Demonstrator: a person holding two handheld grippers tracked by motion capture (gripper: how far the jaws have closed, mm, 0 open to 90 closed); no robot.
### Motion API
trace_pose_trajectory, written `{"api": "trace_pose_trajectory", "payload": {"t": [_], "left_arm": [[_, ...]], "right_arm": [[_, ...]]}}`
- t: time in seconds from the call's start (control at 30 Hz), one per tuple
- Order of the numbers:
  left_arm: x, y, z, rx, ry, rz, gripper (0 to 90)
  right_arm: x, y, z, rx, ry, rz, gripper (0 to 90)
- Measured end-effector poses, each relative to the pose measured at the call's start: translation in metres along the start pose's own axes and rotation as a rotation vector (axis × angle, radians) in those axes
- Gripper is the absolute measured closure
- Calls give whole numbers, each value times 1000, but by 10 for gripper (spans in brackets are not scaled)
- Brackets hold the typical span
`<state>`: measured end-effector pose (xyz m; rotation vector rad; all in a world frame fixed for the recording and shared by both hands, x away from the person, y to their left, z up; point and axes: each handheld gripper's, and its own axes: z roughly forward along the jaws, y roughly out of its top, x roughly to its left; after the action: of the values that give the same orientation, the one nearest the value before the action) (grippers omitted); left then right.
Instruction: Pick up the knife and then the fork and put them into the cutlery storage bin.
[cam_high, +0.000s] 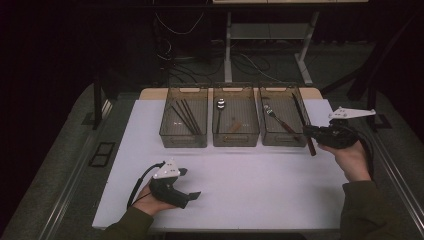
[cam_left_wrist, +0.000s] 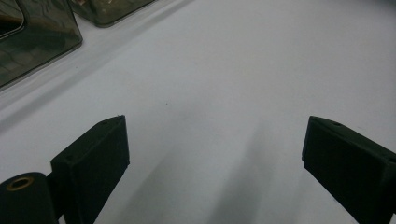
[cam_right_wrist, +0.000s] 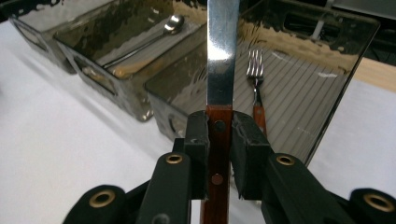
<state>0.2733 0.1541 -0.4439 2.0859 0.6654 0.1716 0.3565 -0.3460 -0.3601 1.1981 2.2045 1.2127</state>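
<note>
High view, going left to right: your left claw (cam_high: 192, 184) sits low near the front-left of the white surface (cam_high: 250, 185), jaws spread wide with nothing between them. In the left gripper view there's just bare white sheet between the two pads, so loads of open room there, and the front edge of the surface is right by your hand.

Further back, three smoky clear bins sit side by side, touching or nearly so, close to the far edge. The left bin (cam_high: 183, 140) has dark chopsticks (cam_high: 186, 117), the middle bin (cam_high: 235, 140) has a spoon (cam_high: 220, 106), the right bin (cam_high: 281, 140) has a fork (cam_high: 274, 116).

Over on the right, your right claw (cam_high: 309, 134) is clamped on a knife (cam_high: 303, 120) by its reddish-brown handle (cam_right_wrist: 216, 140). The blade (cam_right_wrist: 223, 51) pokes up and over the right bin, angled above its near right corner. The right gripper view shows both pads pressing the handle just below where the blade starts, fork lying in the bin behind it. There's a strip of open sheet between that bin and the right edge.
</note>
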Motion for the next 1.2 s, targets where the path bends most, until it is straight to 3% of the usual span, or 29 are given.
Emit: {"api": "trace_pose_trajectory", "payload": {"t": [0.33, 0.7, 1.2], "left_arm": [[2, 0, -3, 2, 7, 2, 65], [4, 1, -5, -4, 11, -28, 0], [5, 1, -5, -20, 11, -39, 0]], "right_arm": [[-6, 33, 10, -25, -42, 2, 776], [-18, 60, 36, -34, -114, 40, 776], [-29, 50, 80, 124, -168, 44, 776]]}}
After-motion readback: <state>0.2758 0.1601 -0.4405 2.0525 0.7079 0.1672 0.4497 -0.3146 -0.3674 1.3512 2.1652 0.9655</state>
